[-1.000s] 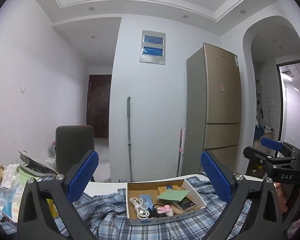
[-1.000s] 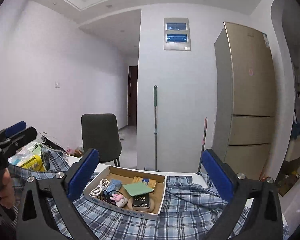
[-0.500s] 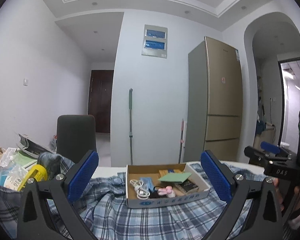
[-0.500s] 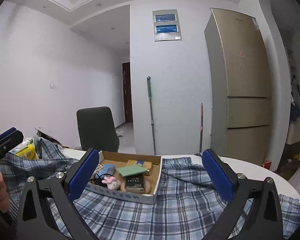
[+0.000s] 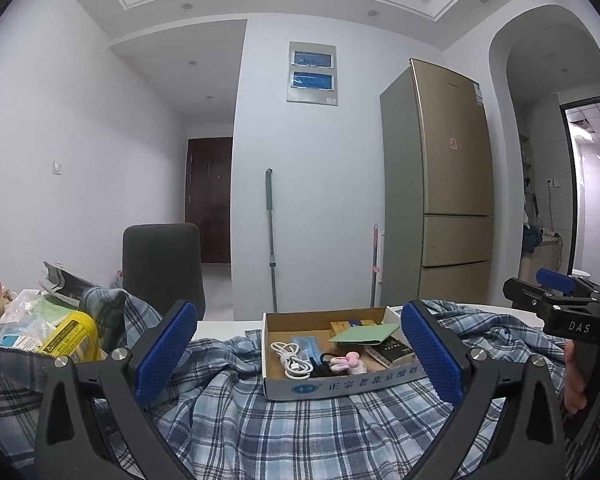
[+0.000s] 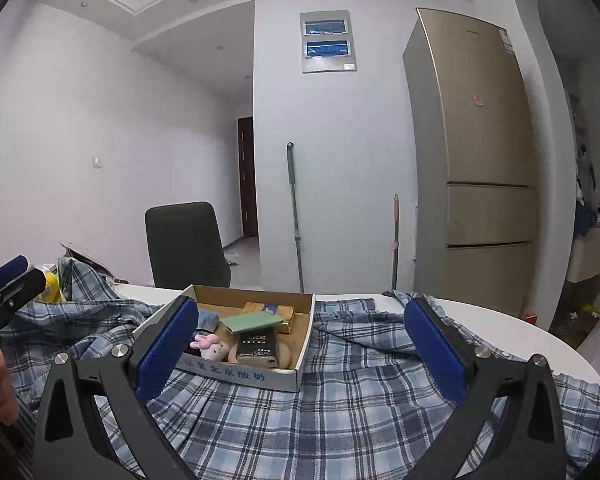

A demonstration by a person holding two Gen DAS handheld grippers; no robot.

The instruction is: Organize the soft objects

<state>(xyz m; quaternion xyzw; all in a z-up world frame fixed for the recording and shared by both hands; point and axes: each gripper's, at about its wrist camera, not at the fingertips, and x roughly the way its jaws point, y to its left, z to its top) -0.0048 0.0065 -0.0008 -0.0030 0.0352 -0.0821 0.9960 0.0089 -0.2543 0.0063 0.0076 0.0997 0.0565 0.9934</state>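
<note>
A blue plaid shirt [image 5: 284,420] [image 6: 360,392] lies rumpled across the white table. On it sits a shallow cardboard box [image 5: 340,384] [image 6: 240,372] holding a white cable [image 5: 294,360], a pink plush toy [image 5: 346,362] [image 6: 210,346], a green card [image 5: 362,334] [image 6: 252,320] and small packets. My left gripper [image 5: 298,354] is open, low over the shirt, with the box between its blue pads. My right gripper [image 6: 300,354] is open too, just right of the box. Each gripper appears at the edge of the other's view.
Packets and a yellow pouch [image 5: 70,338] are piled at the table's left end. A dark chair [image 5: 162,266] stands behind the table. A gold fridge [image 5: 440,184], a mop handle [image 5: 271,236] and a dark door [image 5: 208,200] are farther back. The table's rim [image 6: 540,332] curves at right.
Both grippers have dropped lower and drawn nearer the box and shirt. The room tilts up in both views. Both stay open.
</note>
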